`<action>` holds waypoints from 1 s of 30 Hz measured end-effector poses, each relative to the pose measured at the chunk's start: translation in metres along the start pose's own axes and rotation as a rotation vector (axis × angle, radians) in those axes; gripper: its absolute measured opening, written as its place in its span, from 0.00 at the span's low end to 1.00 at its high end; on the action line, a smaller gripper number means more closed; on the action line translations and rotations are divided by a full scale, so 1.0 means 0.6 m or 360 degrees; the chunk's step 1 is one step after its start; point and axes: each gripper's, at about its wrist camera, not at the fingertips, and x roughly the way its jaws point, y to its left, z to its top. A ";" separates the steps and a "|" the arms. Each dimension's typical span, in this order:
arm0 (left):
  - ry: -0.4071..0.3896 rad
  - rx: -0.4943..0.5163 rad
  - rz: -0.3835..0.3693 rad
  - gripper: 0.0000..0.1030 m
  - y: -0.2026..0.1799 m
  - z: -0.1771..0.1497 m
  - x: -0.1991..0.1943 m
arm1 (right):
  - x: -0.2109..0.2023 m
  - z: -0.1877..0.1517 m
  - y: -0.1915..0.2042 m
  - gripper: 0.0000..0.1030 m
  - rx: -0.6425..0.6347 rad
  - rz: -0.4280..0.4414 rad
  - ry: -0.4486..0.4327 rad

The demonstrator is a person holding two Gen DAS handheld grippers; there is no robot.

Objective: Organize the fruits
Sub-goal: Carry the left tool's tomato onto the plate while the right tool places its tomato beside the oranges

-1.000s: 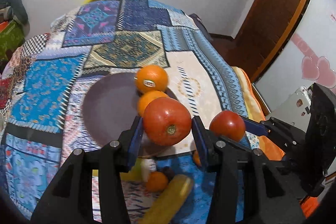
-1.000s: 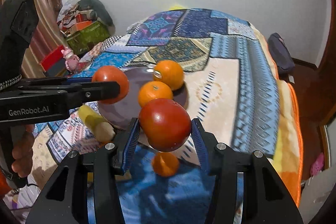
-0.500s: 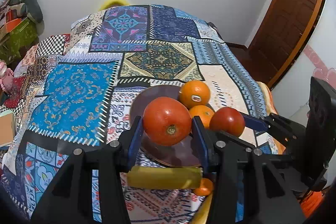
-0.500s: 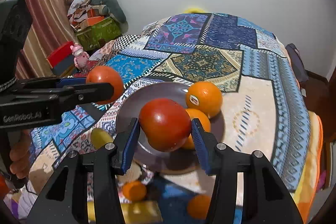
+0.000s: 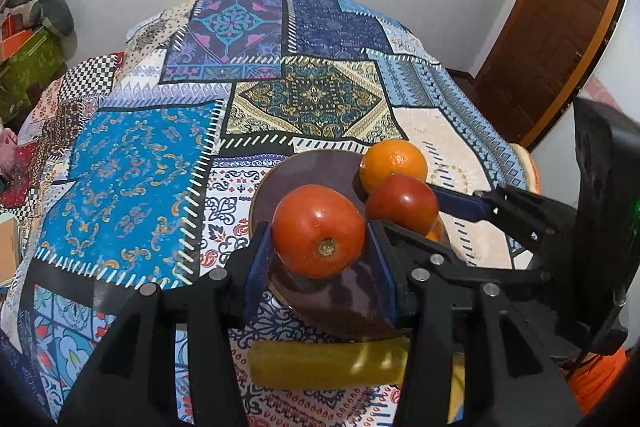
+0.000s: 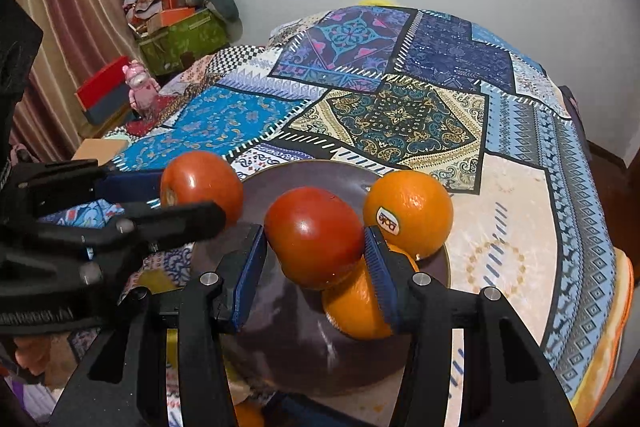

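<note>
A red tomato (image 5: 319, 230) is pinched between the blue pads of my left gripper (image 5: 318, 259), above the dark round plate (image 5: 316, 171). My right gripper (image 6: 316, 259) is shut on a second red tomato (image 6: 314, 235) over the same plate (image 6: 296, 339). Each view shows the other gripper with its tomato: the right one's tomato (image 5: 401, 203) at the right, the left one's tomato (image 6: 201, 185) at the left. Two oranges lie on the plate's right side: a stickered orange (image 6: 408, 213) and another orange (image 6: 356, 305) partly under my right tomato. The stickered orange (image 5: 393, 161) is the only one clear in the left view.
The plate sits on a bed with a patchwork quilt (image 5: 132, 163). A yellow cylinder-shaped fruit (image 5: 324, 365) lies just in front of the plate. Boxes and a pink toy (image 6: 138, 83) stand left of the bed; a wooden door (image 5: 556, 19) is at the right.
Both grippers have moved forward over the plate with their tomatoes; the plate and oranges now sit closer and more beneath them. The loose fruit in front of the plate has slid out of view.
</note>
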 end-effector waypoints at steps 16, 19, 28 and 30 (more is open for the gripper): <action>0.0073 -0.0032 -0.0022 0.46 0.021 0.001 0.039 | 0.024 0.001 0.000 0.45 -0.0061 -0.0033 0.0033; 0.0076 -0.0029 -0.0020 0.46 0.020 0.000 0.042 | 0.013 -0.004 -0.001 0.45 -0.0077 -0.0039 0.0020; 0.0149 -0.0009 -0.0049 0.46 0.006 -0.006 0.066 | -0.028 -0.023 -0.024 0.46 -0.0070 -0.0071 -0.0020; 0.0177 0.0001 -0.0062 0.46 -0.003 -0.007 0.076 | -0.034 -0.028 -0.030 0.46 -0.0049 -0.0075 -0.0023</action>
